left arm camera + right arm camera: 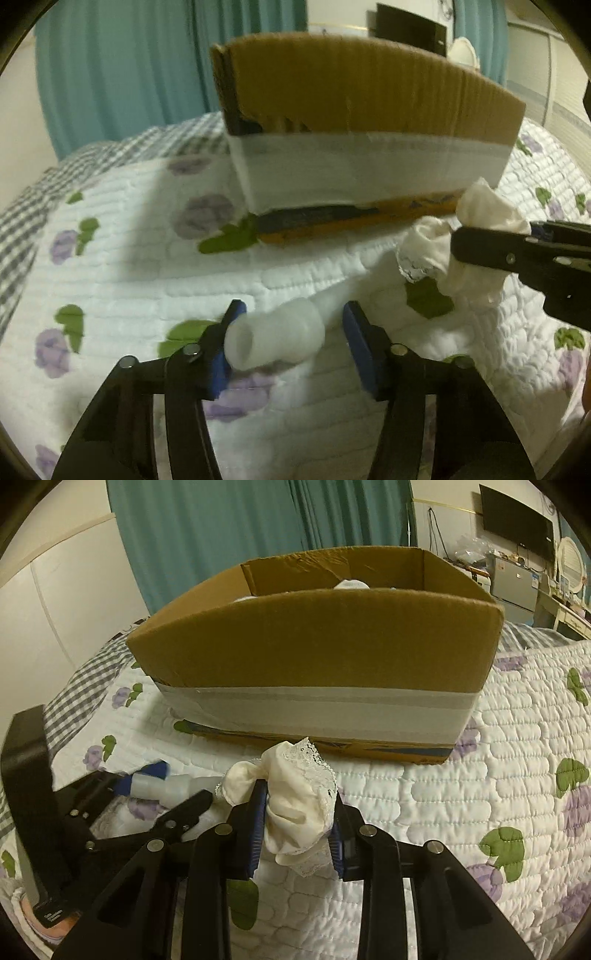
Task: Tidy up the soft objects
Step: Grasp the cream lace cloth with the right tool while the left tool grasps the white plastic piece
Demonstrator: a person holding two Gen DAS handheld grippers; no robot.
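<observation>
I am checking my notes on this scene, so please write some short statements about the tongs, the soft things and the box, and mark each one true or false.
1. The right tongs are shut on a cream lace-trimmed cloth. True.
2. The left tongs have a white sock roll between their fingers. True.
3. The cardboard box is closed with a lid. False: its top is open, and white items show inside.
4. The box stands on a bare wooden floor. False: it rests on a floral quilt.
5. The curtain behind the box is red. False: it is teal.
</observation>
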